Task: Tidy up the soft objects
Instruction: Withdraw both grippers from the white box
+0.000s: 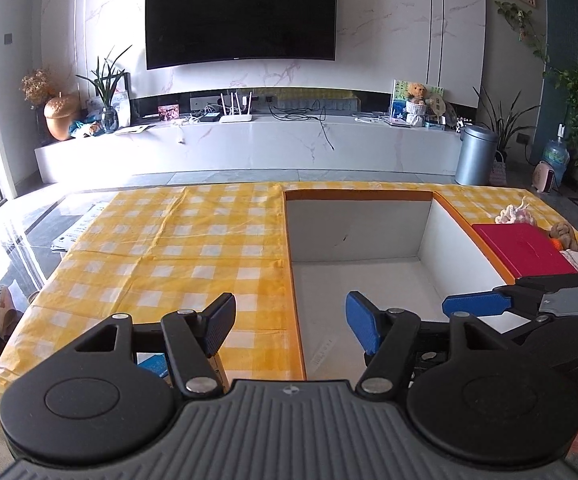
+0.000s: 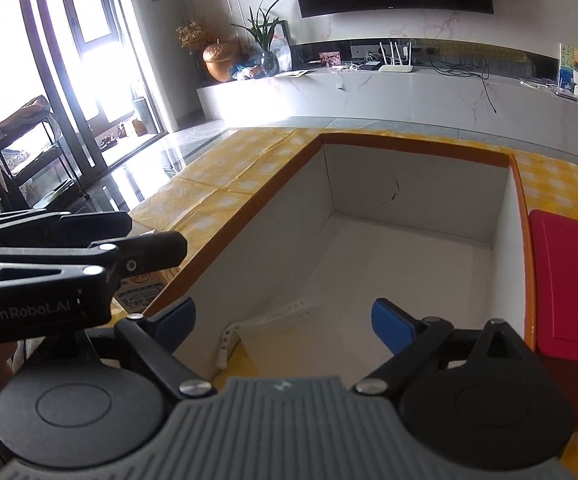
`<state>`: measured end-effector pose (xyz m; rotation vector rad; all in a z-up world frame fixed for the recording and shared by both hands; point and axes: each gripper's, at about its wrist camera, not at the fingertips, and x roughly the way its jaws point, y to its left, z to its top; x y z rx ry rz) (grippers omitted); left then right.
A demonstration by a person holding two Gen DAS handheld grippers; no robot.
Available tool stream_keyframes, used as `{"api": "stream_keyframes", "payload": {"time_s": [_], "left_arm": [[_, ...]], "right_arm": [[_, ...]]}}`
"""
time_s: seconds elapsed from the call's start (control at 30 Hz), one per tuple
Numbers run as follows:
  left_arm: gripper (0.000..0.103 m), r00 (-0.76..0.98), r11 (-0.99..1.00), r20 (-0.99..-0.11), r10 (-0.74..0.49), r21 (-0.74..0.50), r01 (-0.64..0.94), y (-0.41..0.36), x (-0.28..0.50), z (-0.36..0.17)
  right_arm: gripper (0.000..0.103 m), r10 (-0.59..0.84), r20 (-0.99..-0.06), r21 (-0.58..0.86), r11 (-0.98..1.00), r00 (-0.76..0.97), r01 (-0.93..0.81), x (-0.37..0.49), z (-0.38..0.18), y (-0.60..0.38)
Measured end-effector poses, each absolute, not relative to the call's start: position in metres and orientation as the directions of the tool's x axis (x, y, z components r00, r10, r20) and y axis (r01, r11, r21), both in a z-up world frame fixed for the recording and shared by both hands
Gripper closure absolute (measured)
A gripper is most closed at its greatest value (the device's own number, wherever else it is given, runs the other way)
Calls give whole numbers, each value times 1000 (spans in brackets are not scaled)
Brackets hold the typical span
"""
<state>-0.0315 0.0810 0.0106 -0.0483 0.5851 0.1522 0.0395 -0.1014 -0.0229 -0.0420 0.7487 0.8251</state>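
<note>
Here, orange-rimmed white box (image 2: pixel 409 248), soft toys (image 1: pixel 565 234) beside it — both grippers (image 1: pixel 291 320) (image 2: pixel 285 322) agape.

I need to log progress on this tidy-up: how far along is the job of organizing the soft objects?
Nothing looks done: the orange-edged box holds no soft items, only a paper strip. Nothing is in hand: the left gripper and right gripper are both open. Left to do: the soft items lie beyond the red lid.
</note>
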Motion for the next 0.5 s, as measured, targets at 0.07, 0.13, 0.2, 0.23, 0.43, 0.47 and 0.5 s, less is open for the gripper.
{"api": "stream_keyframes", "payload": {"time_s": [0.07,0.13,0.2,0.23,0.43,0.47,0.5], "left_arm": [[28,826,987,-549,128,-10,-159,81,-32,11],[28,828,987,-546,126,-16,-161,81,-32,12],[28,830,987,-544,123,-24,-162,82,-33,13],[28,831,986,-543,122,-28,-164,83,-33,13],[28,825,985,-553,117,-42,-168,86,-32,14],[28,824,984,-553,119,-46,-173,86,-32,14],[28,824,983,-553,123,-48,-178,86,-32,14]], "right_arm": [[9,646,-615,234,697,452,-678,38,-22,-103],[8,644,-610,226,700,462,-677,36,-20,-106],[8,644,-606,225,701,466,-676,36,-20,-108],[8,645,-604,225,702,468,-676,36,-19,-110],[8,649,-595,215,697,474,-684,33,-16,-112],[8,649,-593,212,697,477,-685,32,-15,-112],[8,652,-590,213,695,476,-687,31,-14,-114]]}}
